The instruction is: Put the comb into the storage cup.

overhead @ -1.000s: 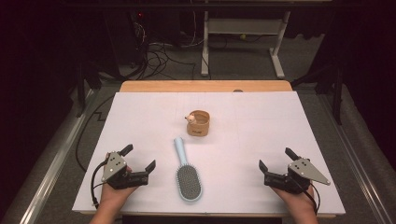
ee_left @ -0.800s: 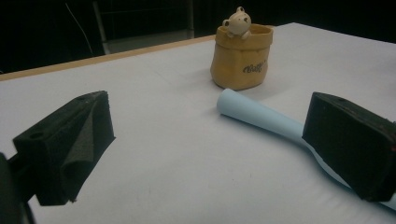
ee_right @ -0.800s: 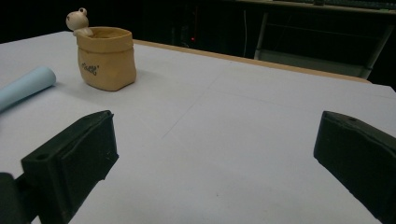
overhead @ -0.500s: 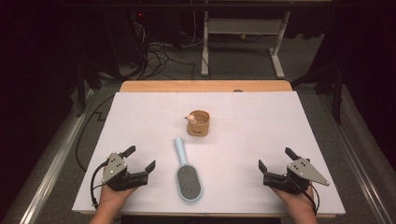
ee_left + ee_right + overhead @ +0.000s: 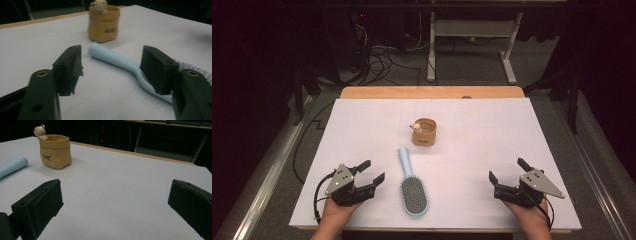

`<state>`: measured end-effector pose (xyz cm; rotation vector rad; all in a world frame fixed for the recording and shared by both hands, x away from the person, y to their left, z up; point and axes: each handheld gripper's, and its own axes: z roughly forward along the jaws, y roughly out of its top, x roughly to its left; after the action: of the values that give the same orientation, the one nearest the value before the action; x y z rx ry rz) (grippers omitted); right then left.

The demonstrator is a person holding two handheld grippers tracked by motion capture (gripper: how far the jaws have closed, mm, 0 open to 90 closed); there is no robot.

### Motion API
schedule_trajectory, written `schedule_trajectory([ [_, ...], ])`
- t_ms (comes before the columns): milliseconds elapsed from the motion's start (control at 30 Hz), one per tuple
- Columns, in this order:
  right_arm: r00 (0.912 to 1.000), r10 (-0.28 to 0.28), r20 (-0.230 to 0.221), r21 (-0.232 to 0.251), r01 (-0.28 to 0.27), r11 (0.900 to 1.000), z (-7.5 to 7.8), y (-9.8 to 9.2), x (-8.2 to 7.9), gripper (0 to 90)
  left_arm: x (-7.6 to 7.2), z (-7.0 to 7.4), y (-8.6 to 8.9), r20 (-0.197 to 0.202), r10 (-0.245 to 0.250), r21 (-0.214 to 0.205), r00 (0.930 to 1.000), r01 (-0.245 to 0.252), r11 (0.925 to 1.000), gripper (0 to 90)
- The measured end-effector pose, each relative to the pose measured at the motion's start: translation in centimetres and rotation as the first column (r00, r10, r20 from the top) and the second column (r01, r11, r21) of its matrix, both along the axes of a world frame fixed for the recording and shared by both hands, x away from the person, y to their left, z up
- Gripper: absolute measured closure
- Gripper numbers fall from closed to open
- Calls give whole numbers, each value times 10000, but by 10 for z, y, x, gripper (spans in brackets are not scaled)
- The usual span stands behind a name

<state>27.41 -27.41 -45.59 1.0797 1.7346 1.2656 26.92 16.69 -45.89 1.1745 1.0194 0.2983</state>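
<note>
Just right of my left gripper [image 5: 371,172] lies the hairbrush [image 5: 411,182], handle pointing away toward the small pot [image 5: 425,132], so it can be taken crosswise. Its jaws have just been closing, half-wide, nothing between them. My right gripper [image 5: 508,170] rests wide open, well apart.

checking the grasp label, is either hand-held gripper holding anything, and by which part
Nothing is held. The left hand-held gripper has been closing its jaws on empty air beside the light blue plastic hairbrush; the right hand-held gripper is open.
</note>
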Motion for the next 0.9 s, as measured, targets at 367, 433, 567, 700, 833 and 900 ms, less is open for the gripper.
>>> schedule_trajectory([
  [367, 10000, -16, -54, 59, 16, 10000, 0, 0, 1, 1, -25, 1, -45, -428, -1862, 253, 9816, 1874, 9820, 625],
  [433, 10000, -13, -59, 76, 14, 10000, 0, 0, 1, 0, -30, 2, -53, -463, -2166, 355, 9752, 2183, 9752, 655],
  [567, 10000, -4, -63, 88, 4, 10000, 0, 0, 1, 1, -38, 3, -65, -533, -2539, 344, 9658, 2558, 9661, 708],
  [700, 10000, 15, -67, 66, -15, 10000, 0, 0, 1, 1, -41, 0, -73, -634, -2708, 531, 9605, 2742, 9602, 784],
  [833, 10000, 19, -86, 83, -19, 10000, -1, 0, 1, 1, -42, -2, -78, -749, -2894, 760, 9543, 2948, 9525, 872],
  [900, 10000, 15, -96, 118, -14, 9999, -1, 0, 1, 1, -43, -3, -80, -837, -2977, 868, 9510, 3045, 9485, 894],
])
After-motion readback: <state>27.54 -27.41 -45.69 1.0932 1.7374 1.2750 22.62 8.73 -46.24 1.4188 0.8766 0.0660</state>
